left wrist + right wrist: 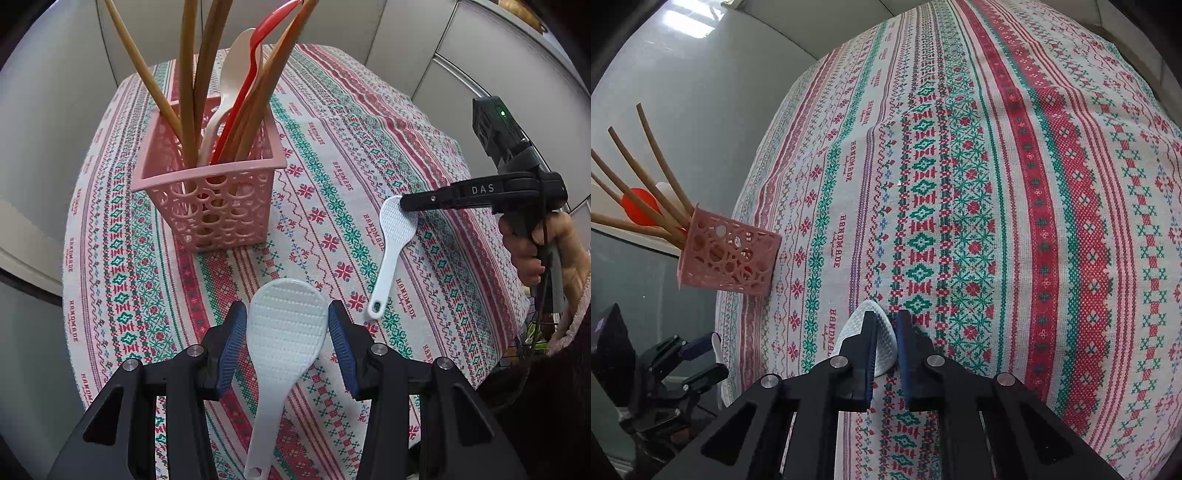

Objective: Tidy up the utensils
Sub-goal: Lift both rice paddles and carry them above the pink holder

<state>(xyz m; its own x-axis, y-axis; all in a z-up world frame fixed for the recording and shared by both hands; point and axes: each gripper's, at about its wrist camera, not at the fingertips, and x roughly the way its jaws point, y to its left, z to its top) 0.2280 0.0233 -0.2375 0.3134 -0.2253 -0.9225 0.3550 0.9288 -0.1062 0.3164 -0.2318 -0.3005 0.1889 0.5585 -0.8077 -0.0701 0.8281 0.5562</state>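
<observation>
Left wrist view: the left hand-held gripper (287, 345) stands half open with its blue pads against the head of a white rice paddle (282, 354). A pink basket (207, 192) of chopsticks and spoons stands on the cloth-covered desk (110, 258). The right hand-held gripper (406, 203) pinches the head of a second rice paddle (391, 251).

Right wrist view: its jaws are nearly closed on that paddle's head (882, 347), just above the cloth; the basket (729, 258) stands well to the left.

- Chopsticks (192, 74) are running off the top edge;
- the held paddle's (284, 347) handle tip is getting cut off at the bottom;
- the right gripper (886, 332) is hiding the smaller paddle's (882, 347) handle.
</observation>
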